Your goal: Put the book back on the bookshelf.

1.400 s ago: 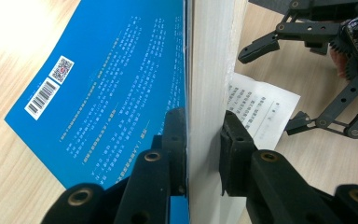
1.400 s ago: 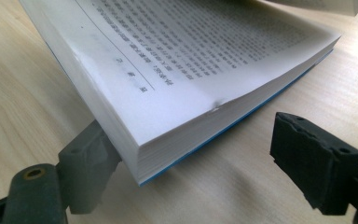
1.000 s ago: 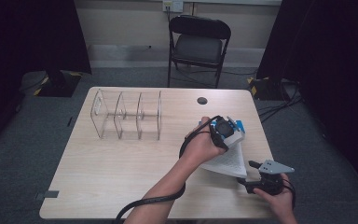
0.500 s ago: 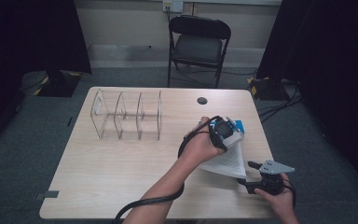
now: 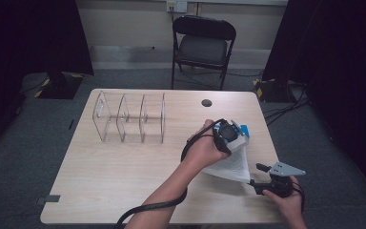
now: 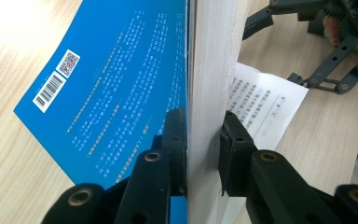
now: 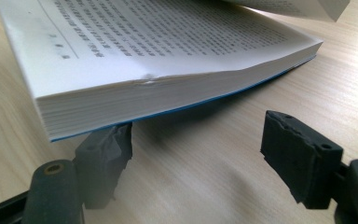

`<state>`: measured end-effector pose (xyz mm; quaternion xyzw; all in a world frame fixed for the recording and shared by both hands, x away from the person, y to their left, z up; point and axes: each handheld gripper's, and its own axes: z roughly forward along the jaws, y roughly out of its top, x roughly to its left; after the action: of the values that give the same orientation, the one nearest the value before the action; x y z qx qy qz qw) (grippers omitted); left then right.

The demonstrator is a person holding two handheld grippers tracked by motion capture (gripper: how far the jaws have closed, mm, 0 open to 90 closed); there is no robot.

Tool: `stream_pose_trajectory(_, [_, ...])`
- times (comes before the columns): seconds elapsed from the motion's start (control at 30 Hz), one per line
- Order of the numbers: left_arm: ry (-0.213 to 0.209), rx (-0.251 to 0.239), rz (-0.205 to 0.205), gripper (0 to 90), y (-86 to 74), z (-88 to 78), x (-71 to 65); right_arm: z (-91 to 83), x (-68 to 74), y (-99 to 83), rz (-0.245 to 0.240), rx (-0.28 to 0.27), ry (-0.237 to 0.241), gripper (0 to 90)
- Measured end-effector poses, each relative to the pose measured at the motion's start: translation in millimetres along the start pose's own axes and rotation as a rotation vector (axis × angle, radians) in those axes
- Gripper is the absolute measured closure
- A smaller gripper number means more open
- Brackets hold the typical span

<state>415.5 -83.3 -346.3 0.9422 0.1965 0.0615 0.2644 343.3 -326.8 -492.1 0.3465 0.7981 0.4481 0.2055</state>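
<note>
A thick book with a blue cover [image 6: 121,79] lies open near the table's right front; its white pages [image 5: 231,164] face up. My left gripper [image 6: 203,135], also in the high view [image 5: 231,136], is shut on the raised part of the book, one pad on the cover and one on the page block [image 6: 209,70]. My right gripper [image 7: 198,140] sits low at the book's near corner [image 5: 257,175]. Its jaws have just been closing and are still open: the left pad [image 7: 105,144] is tucked under the lying page stack [image 7: 135,93], and the right pad [image 7: 298,149] touches nothing.
A clear rack with three compartments [image 5: 128,119] stands on the light wooden table [image 5: 124,176], left of the book. A small black round spot [image 5: 206,102] marks the tabletop's far side. A black folding chair [image 5: 202,47] stands behind the table.
</note>
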Motion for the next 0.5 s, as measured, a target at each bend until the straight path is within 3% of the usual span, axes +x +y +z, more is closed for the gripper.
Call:
stream_pose_trajectory(0.4, [-0.011, -0.012, -0.001, 75.5, -1.6, -8.6, -5.0, 5.4, 3.7, 9.4, 0.008, -0.055, 0.026, 24.4])
stream_pose_trajectory(0.5, [-0.015, -0.017, -0.002, 75.5, -2.0, -10.7, -6.2, 6.2, 4.9, 11.3, -0.014, -0.064, 0.023, 24.4])
